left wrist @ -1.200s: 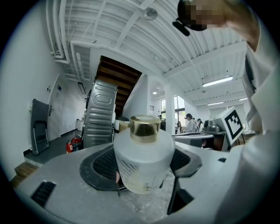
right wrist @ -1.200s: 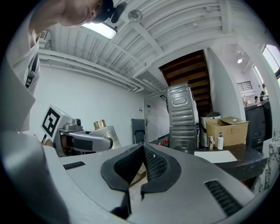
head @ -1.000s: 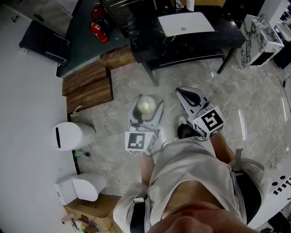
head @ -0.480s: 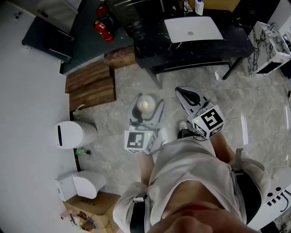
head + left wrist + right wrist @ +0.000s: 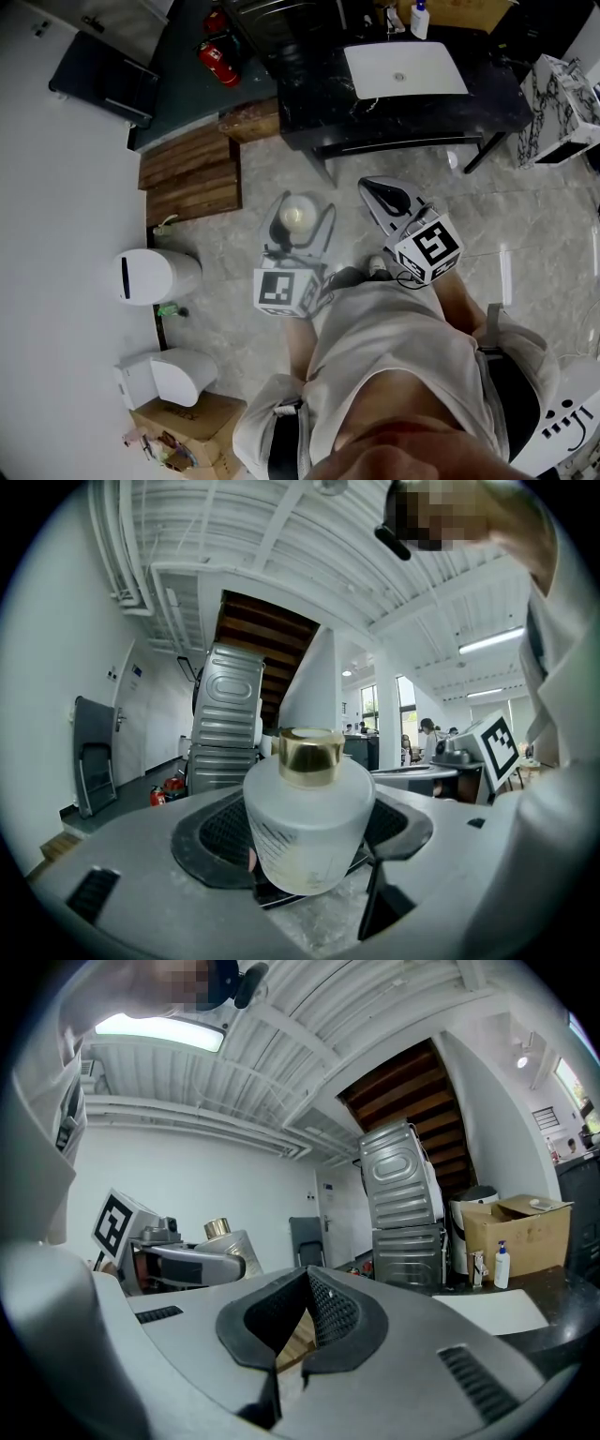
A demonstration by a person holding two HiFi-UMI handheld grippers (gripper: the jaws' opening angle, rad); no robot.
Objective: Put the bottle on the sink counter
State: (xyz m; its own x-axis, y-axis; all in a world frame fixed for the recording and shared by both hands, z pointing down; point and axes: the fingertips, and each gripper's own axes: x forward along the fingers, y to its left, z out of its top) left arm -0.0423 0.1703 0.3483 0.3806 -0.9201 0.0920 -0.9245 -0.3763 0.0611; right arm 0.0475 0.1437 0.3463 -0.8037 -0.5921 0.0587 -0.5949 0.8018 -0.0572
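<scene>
A frosted glass bottle (image 5: 305, 827) with a gold cap (image 5: 309, 754) stands upright between the jaws of my left gripper (image 5: 305, 874), which is shut on it. In the head view the bottle (image 5: 297, 217) shows from above, held over the tiled floor in my left gripper (image 5: 297, 225). My right gripper (image 5: 386, 197) is beside it to the right, shut with nothing in it; its jaws meet in the right gripper view (image 5: 305, 1321), where the bottle (image 5: 225, 1246) appears at the left. The black sink counter (image 5: 319, 103) with its white basin (image 5: 403, 70) lies farther ahead.
A white pump bottle (image 5: 419, 19) stands behind the basin. Wooden steps (image 5: 187, 169) and red fire extinguishers (image 5: 214, 61) are at the left. A white bin (image 5: 150, 277), a toilet (image 5: 173, 380) and a cardboard box (image 5: 192, 431) line the left wall. A marbled stand (image 5: 562, 103) is at the right.
The counter and basin have slid downward in the head view, so they now lie closer. Both grippers keep their places and the bottle stays held.
</scene>
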